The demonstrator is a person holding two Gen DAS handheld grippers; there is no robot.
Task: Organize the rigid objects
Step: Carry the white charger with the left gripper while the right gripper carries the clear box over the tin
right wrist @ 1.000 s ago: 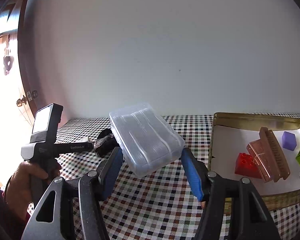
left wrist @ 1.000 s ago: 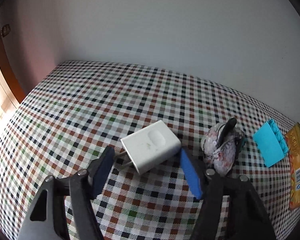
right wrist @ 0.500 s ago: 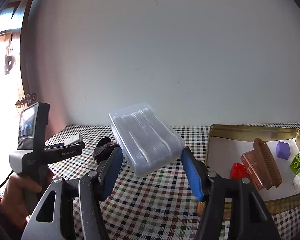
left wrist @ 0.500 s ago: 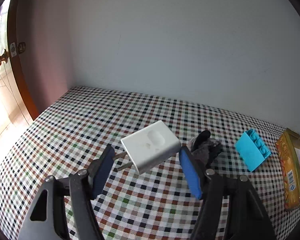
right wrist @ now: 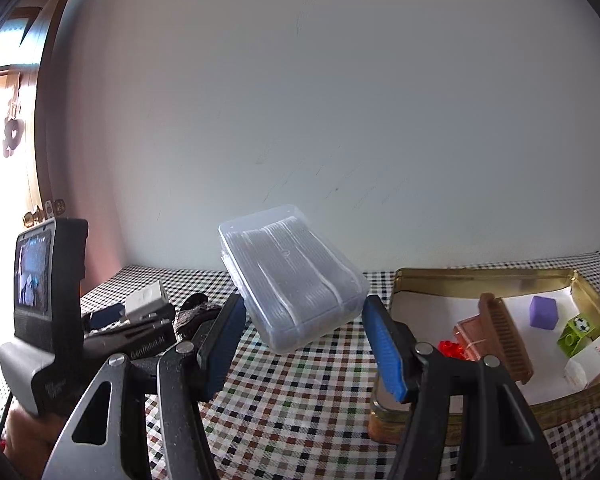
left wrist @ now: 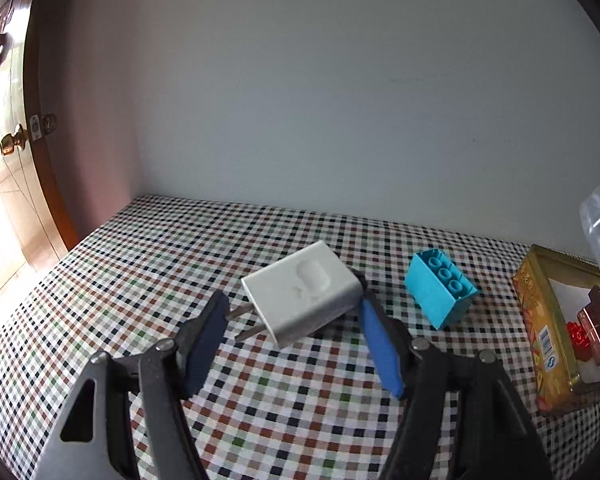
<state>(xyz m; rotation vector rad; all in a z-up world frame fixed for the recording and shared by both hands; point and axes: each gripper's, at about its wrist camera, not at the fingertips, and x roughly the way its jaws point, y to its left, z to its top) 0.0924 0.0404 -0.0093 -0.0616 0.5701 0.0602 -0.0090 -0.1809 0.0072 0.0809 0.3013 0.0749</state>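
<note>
My left gripper [left wrist: 294, 314] is shut on a white plug adapter [left wrist: 302, 298], prongs pointing left, and holds it above the checkered tablecloth [left wrist: 140, 264]. My right gripper [right wrist: 304, 320] is shut on a clear plastic box [right wrist: 292, 276] and holds it in the air left of the gold tin tray [right wrist: 472, 276]. The tray holds a red brick [right wrist: 448, 349], a brown comb [right wrist: 504, 336], a purple cube [right wrist: 543, 312], a green die [right wrist: 576, 330] and a white box [right wrist: 590, 360]. A blue brick [left wrist: 440, 288] lies on the cloth right of the adapter. The tray also shows in the left wrist view [left wrist: 540, 320].
A dark patterned object [right wrist: 198, 314] lies on the cloth behind the right gripper's left finger. The left gripper's body and screen [right wrist: 48, 304] fill the lower left of the right wrist view. A white wall stands behind the table; a wooden door [left wrist: 24, 160] is at the left.
My left gripper has lifted the adapter and moved right, toward the blue brick and tray. My right gripper has risen slightly with the clear box, closer to the tray.
</note>
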